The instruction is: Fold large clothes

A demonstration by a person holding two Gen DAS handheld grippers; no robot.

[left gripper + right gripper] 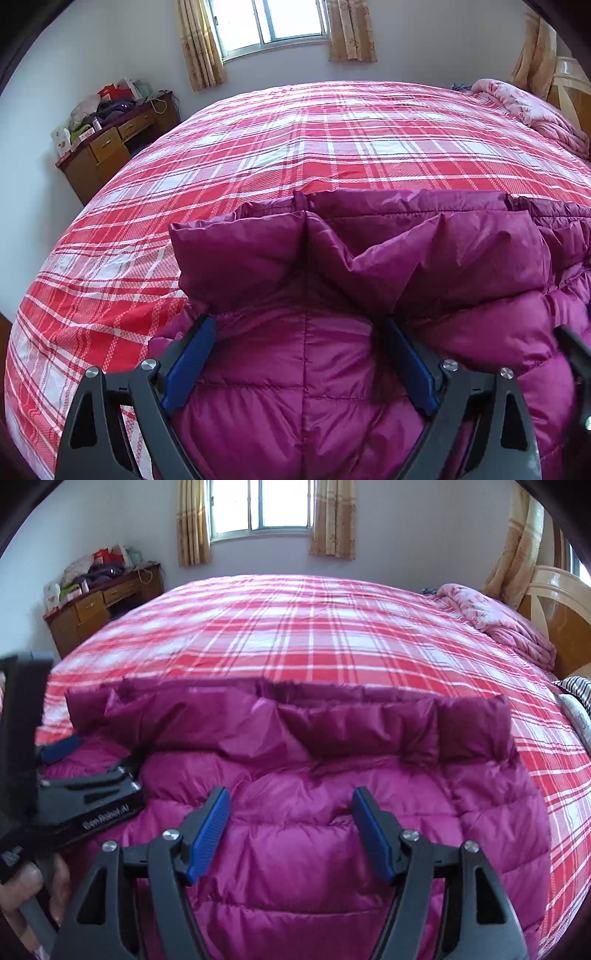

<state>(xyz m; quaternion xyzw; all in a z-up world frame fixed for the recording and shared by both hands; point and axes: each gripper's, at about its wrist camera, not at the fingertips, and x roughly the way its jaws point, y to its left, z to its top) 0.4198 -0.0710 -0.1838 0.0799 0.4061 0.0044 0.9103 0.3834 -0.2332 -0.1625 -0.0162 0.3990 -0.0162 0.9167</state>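
A magenta quilted down jacket (332,369) lies on the bed, its collar (369,243) turned up toward the far side. My left gripper (297,321) stands open over the jacket, its blue fingertips (201,332) reaching the base of the collar; no fabric is pinched between them. In the right wrist view the jacket (332,849) fills the foreground. My right gripper (290,794) hovers open just above its quilted panel, short of the collar (369,723). The left gripper (74,794) lies at the left there, held by a person's hand (26,886). The jacket's lower part is hidden.
The bed carries a red and white plaid cover (314,140). A bunched pink quilt (498,624) lies at the far right by the headboard (557,602). A cluttered wooden desk (110,144) stands at the far left wall under a curtained window (273,22).
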